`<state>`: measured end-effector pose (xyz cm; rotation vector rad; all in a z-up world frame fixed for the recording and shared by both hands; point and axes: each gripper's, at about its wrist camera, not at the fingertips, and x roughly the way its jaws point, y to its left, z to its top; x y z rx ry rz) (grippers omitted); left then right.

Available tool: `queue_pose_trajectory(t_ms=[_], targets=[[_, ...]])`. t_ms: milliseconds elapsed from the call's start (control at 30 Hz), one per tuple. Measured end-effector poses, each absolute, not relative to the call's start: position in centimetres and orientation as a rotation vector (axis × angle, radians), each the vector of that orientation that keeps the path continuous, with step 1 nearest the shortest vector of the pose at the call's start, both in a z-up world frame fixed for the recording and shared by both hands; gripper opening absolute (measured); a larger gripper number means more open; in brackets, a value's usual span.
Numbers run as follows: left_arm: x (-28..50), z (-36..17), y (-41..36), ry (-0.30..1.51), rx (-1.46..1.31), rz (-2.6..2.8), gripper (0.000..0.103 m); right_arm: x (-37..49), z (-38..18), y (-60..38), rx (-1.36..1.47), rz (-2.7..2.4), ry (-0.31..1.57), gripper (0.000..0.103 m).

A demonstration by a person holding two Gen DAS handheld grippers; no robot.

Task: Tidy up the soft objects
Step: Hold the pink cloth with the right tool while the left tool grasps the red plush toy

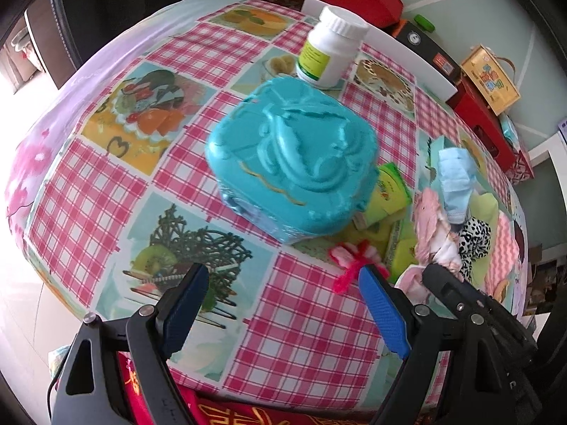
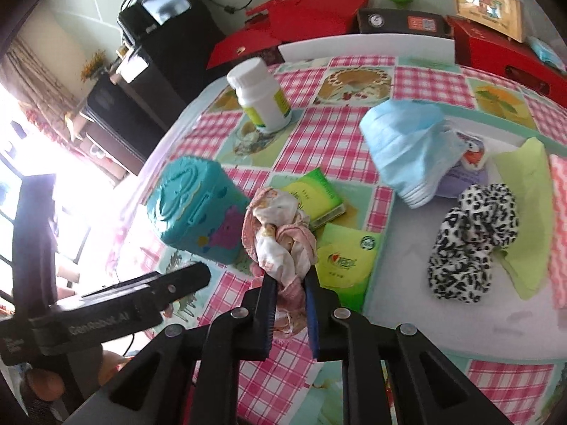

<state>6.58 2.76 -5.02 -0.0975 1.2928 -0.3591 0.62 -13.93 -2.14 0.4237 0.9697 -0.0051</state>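
My right gripper [image 2: 290, 278] is shut on a pink and white patterned cloth [image 2: 280, 233] and holds it up above the table, left of the white tray [image 2: 425, 304]. The cloth also shows in the left wrist view [image 1: 434, 233]. On the tray lie a blue face mask [image 2: 404, 141], a leopard-print scrunchie [image 2: 467, 241], a green cloth [image 2: 524, 184] and a pink cloth [image 2: 558, 226]. My left gripper [image 1: 283, 283] is open and empty above the checked tablecloth, near a red and white yarn bow [image 1: 349, 264].
A teal plastic box [image 1: 294, 166] stands mid-table, with a white pill bottle [image 1: 331, 47] behind it. Two green tissue packs [image 2: 349, 262] lie beside the tray. Red boxes [image 2: 496, 56] and a white board [image 2: 365, 47] line the far edge.
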Motion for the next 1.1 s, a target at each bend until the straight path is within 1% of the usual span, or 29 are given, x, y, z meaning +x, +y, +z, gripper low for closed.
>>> queue_pose_trajectory(t_ms=[367, 600, 667, 733, 800, 867, 933, 1100], targets=[[5.6, -4.3, 0.2, 1.278, -0.063, -0.401, 0.087, -0.9, -1.8, -15.7, 0.446, -0.049, 0.971, 0.016], [5.3, -4.7, -2.1, 1.288, -0.050, -0.443, 0.086, -1.1, -2.9, -17.3, 0.501, -0.079, 1.012, 0.016], [5.5, -5.2, -2.6, 1.292, -0.041, -0.433, 0.084, -1.1, -2.9, -17.4, 0.503, -0.085, 1.013, 0.016], [5.8, -6.0, -2.9, 1.320, -0.045, -0.426, 0.079, -1.2, -2.9, -17.6, 0.507, -0.090, 1.014, 0.016], [5.9, -6.4, -3.0, 1.328, -0.047, -0.422, 0.077, -1.2, -2.9, -17.6, 0.509, -0.091, 1.012, 0.016], [6.1, -6.6, -3.1, 1.324, -0.044, -0.407, 0.073, -1.3, -2.9, -17.8, 0.513, -0.095, 1.012, 0.016], [6.5, -7.1, -3.4, 1.329, -0.044, -0.390, 0.065, -1.2, -3.0, -17.8, 0.513, -0.098, 1.014, 0.016], [6.9, -8.4, -4.0, 1.354, -0.039, -0.380, 0.062, -1.2, -3.0, -17.8, 0.512, -0.098, 1.016, 0.016]])
